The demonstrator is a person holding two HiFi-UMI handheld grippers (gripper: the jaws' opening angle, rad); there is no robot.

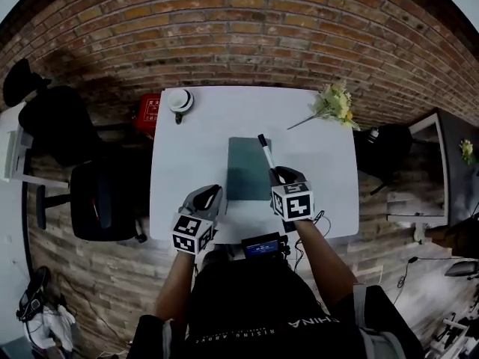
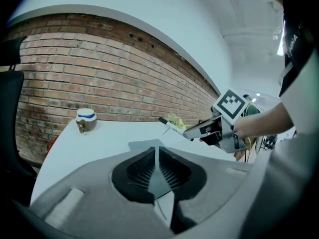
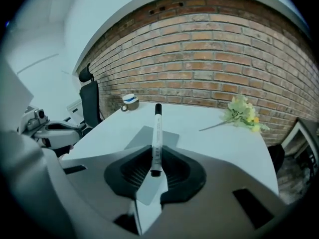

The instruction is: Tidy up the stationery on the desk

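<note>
A white marker (image 1: 265,152) with a black cap sticks out over the desk, and my right gripper (image 1: 282,179) is shut on its lower end. In the right gripper view the marker (image 3: 157,133) stands straight up between the pads, cap pointing away. A dark grey-green notebook (image 1: 248,169) lies flat in the middle of the white desk (image 1: 191,148), just left of the marker. My left gripper (image 1: 209,200) hovers at the desk's near edge, left of the notebook, jaws shut with nothing in them. From the left gripper view the right gripper (image 2: 200,130) and the marker (image 2: 172,126) show above the desk.
A small cup-like object (image 1: 180,100) with a white and blue top sits at the far left corner. A yellow flower sprig (image 1: 334,104) lies at the far right corner. A black office chair (image 1: 105,197) stands left of the desk, and a red item (image 1: 149,114) is beyond its left edge.
</note>
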